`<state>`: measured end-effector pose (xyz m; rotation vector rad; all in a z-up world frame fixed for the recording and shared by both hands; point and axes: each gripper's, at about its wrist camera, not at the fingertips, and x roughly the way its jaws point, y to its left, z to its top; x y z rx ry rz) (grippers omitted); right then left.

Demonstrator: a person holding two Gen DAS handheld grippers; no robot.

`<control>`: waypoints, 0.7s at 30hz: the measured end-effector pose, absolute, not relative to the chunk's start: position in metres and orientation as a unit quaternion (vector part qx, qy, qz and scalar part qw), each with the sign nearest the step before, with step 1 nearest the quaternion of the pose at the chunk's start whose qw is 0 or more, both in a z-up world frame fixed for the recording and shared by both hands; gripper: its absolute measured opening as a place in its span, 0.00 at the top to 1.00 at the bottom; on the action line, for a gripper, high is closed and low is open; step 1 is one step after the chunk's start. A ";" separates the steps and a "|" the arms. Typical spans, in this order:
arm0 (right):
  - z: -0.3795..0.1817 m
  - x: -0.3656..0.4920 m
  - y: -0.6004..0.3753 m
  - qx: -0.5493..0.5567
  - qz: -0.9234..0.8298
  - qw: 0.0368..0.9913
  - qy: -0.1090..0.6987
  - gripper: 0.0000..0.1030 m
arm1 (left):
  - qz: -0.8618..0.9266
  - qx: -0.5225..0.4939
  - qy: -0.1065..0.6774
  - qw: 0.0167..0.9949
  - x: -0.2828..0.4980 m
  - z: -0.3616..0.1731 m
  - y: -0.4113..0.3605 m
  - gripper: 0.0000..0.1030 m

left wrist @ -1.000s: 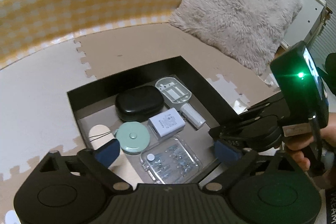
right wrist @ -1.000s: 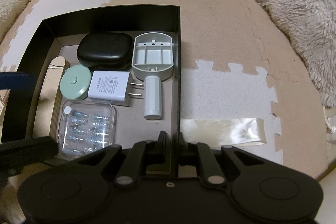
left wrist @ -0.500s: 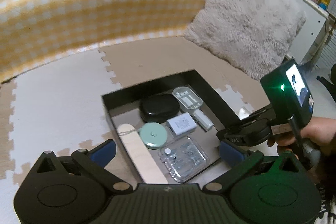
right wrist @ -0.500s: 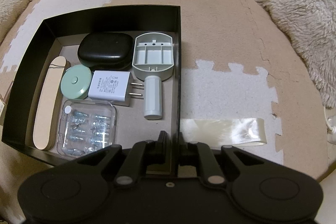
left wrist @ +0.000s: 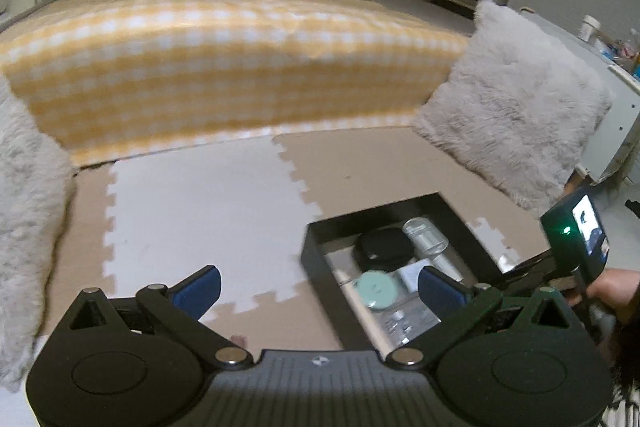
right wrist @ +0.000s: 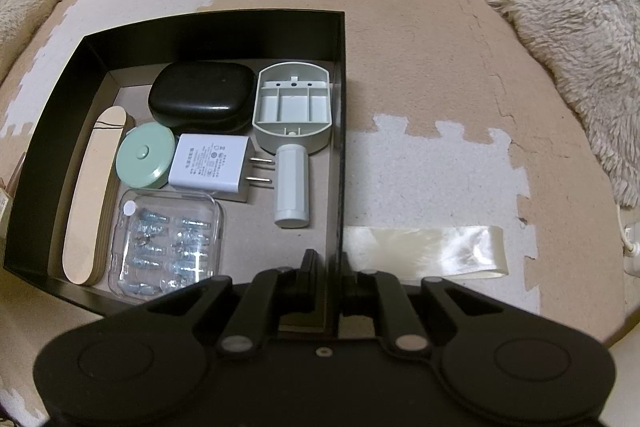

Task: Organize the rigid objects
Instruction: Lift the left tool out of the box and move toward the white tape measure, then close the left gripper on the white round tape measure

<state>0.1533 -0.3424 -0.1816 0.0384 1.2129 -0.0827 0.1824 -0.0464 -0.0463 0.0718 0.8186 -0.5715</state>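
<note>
A black open-topped box (right wrist: pixel 338 131) sits on a floor of interlocking foam mat tiles (right wrist: pixel 432 67), packed with small rigid objects. Against the far wall of the box lies a black oval case (right wrist: pixel 202 103), and beside it, by the right wall, a grey plastic holder (right wrist: pixel 294 111) with open compartments facing up. In front of these rest a mint-green round tin (right wrist: pixel 144 155), a white plug adapter (right wrist: pixel 210 167) with its two prongs pointing right, and a white cylinder (right wrist: pixel 292 185) lying lengthwise. A stack of flat wooden sticks (right wrist: pixel 92 195) runs along the left wall, and a clear plastic case (right wrist: pixel 168 247) of small metal parts lies at the near edge.

The right gripper (right wrist: pixel 326 271) is clamped on the box's right wall near the front corner, one finger inside and one outside. A strip of glossy cream ribbon (right wrist: pixel 424 253) lies flat on the mat just right of the box.

The left gripper (left wrist: pixel 320 287) hangs above the mat to the left of the box, its blue-padded fingers (left wrist: pixel 200 287) spread wide with nothing between them. Beyond the box stand a yellow-and-white checked bedspread (left wrist: pixel 224 67) and a fluffy grey cushion (left wrist: pixel 516 107). A hand (left wrist: pixel 608 287) grips the right tool's handle.
</note>
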 end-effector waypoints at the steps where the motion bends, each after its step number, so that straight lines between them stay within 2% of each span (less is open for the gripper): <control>1: -0.182 0.153 -0.342 0.018 -0.039 0.821 0.570 0.89 | -0.271 0.034 0.394 0.878 0.183 -0.047 -0.040 0.00; 8: -0.182 0.153 -0.342 0.020 -0.039 0.821 0.570 0.89 | -0.242 0.065 0.402 0.881 0.191 -0.063 0.005 0.00; 13: -0.182 0.154 -0.342 0.024 -0.039 0.820 0.570 0.89 | -0.217 0.102 0.443 0.864 0.200 -0.089 0.038 0.02; 15: -0.182 0.154 -0.343 0.025 -0.039 0.820 0.570 0.89 | -0.211 0.119 0.465 0.851 0.204 -0.099 0.045 0.09; 21: -0.182 0.154 -0.343 0.027 -0.039 0.820 0.570 0.89 | -0.206 0.166 0.525 0.809 0.212 -0.134 0.054 0.21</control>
